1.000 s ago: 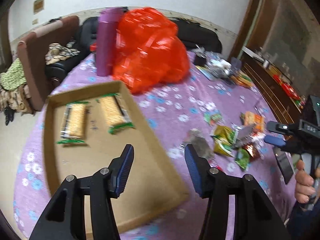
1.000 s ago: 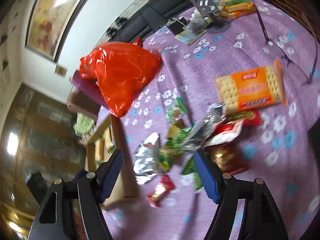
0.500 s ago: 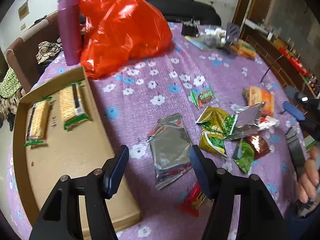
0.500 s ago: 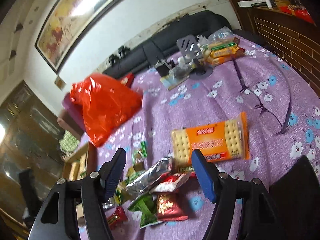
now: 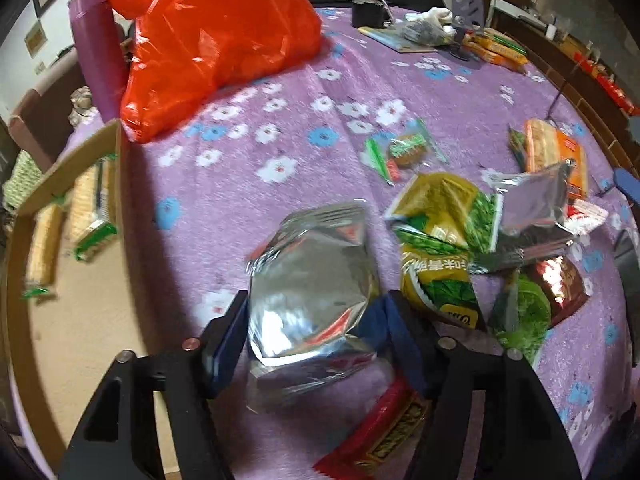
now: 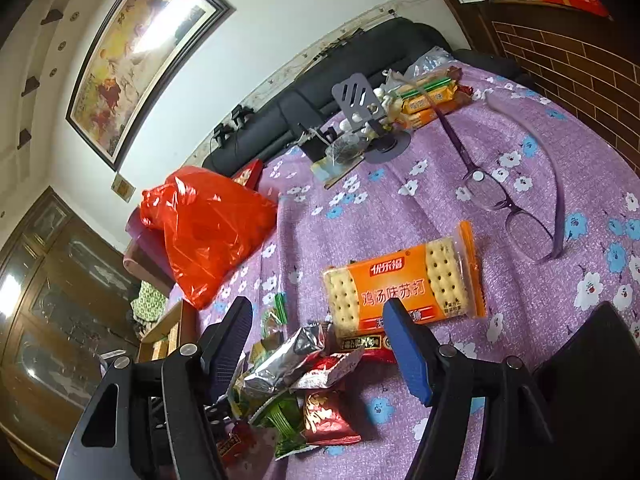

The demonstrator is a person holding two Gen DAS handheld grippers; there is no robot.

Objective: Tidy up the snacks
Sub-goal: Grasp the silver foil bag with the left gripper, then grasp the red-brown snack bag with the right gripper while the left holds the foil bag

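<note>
A silver foil snack packet (image 5: 308, 292) lies flat on the purple flowered tablecloth. My left gripper (image 5: 310, 320) is low over it, jaws open, with a pad at each side of the packet and no visible squeeze. To its left, a cardboard tray (image 5: 116, 168) holds two green-edged cracker packs (image 5: 90, 208). To its right sits a pile of yellow-green bags (image 5: 440, 208), a second silver packet (image 5: 528, 204) and a dark red packet (image 5: 560, 284). My right gripper (image 6: 316, 316) hovers open above that pile (image 6: 304, 364), gripping nothing. An orange cracker pack (image 6: 404, 288) lies just beyond it.
A red plastic bag (image 5: 216, 36) and a purple bottle (image 5: 100, 52) stand behind the tray. Purple glasses (image 6: 516, 208) lie right of the orange pack. A grey phone stand (image 6: 356, 100) and more biscuit packs (image 6: 428, 96) sit at the far edge. A red bar wrapper (image 5: 384, 432) lies near my left fingers.
My left gripper has swung right from over the tray and dropped, so the silver packet now lies between its fingers. My right gripper's view has lifted from the pile towards the orange pack and glasses.
</note>
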